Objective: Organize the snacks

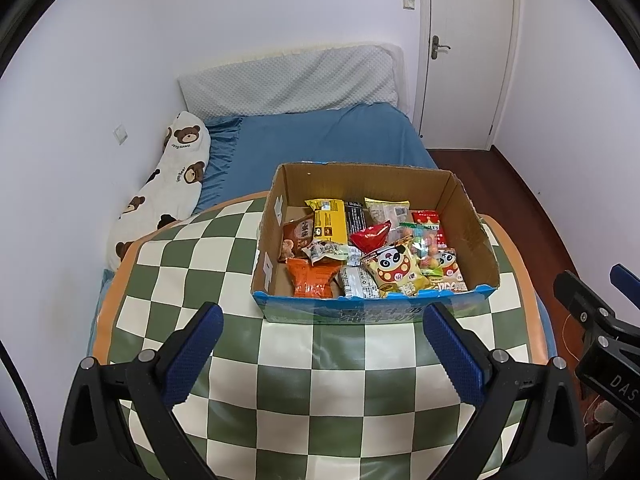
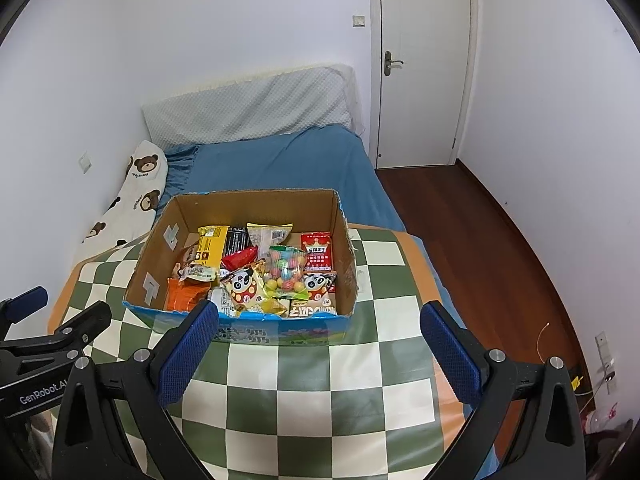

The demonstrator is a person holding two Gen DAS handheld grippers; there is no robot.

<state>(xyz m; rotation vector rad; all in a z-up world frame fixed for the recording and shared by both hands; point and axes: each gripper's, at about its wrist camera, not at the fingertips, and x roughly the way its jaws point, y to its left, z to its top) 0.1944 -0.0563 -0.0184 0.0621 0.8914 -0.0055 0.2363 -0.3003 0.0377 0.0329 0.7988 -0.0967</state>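
Observation:
An open cardboard box [image 1: 476, 236] stands on a green-and-cream checkered cloth [image 1: 312, 384]. It holds several snack packs: a yellow pack [image 1: 330, 222], an orange pack [image 1: 314, 278], a red foil pack [image 1: 370, 236] and a panda pack [image 1: 394, 270]. My left gripper [image 1: 322, 320] is open and empty, just in front of the box. In the right wrist view the box [image 2: 346, 268] sits ahead, with the panda pack [image 2: 246, 286] and a bag of coloured candy balls [image 2: 286, 268] inside. My right gripper [image 2: 320, 316] is open and empty, near the box's front wall.
A blue bed [image 1: 320, 140] with a grey pillow [image 1: 288, 80] and a bear-print pillow [image 1: 172, 176] lies behind the box. A white door [image 2: 424, 60] and wooden floor [image 2: 500, 240] are at the right. The other gripper shows at each view's edge [image 1: 600, 320] [image 2: 44, 332].

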